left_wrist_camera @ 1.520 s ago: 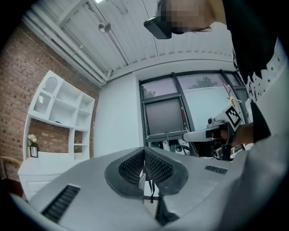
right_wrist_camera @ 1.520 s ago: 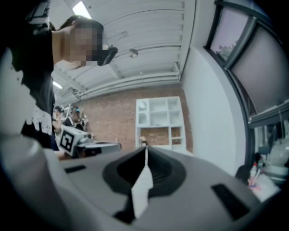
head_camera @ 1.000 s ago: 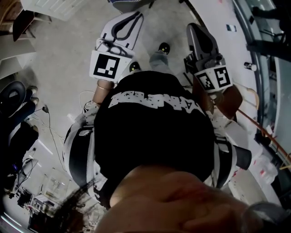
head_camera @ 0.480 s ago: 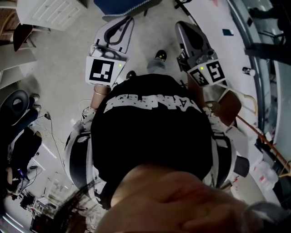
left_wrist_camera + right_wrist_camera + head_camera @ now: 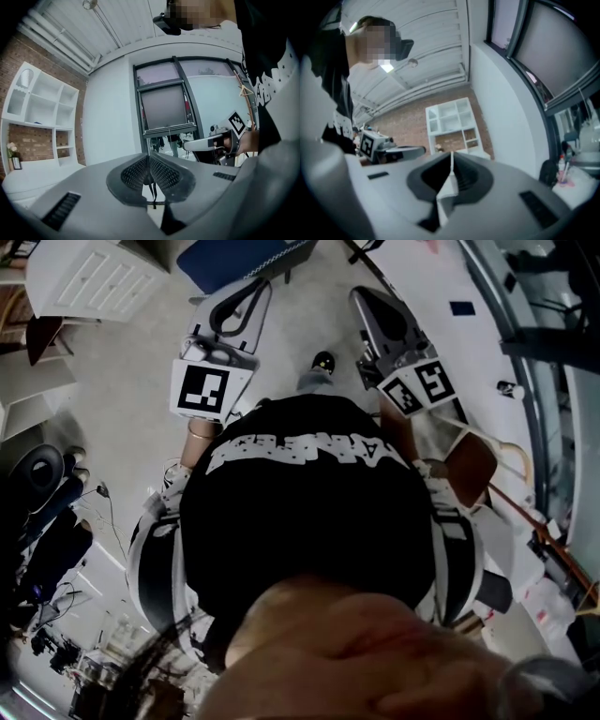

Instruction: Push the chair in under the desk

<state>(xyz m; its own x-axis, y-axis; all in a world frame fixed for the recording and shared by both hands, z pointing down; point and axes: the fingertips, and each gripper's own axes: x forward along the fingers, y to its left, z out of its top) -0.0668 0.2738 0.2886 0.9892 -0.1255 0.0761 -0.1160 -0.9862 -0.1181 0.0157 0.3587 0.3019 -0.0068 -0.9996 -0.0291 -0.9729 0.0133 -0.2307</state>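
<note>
I see a white open-compartment shelf unit point(image 5: 40, 110) standing against a red-brown brick wall point(image 5: 23, 56), a dark-framed glass window panel point(image 5: 164, 105) set in the adjoining white wall, and thin loose cables point(image 5: 111, 521) lying on the pale grey floor point(image 5: 122, 409).

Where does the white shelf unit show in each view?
Head view: white shelf unit in the top left corner.
Left gripper view: at the left edge, on the brick wall.
Right gripper view: near the centre, small.
Shared landmark: brick wall behind it, in both gripper views.
</note>
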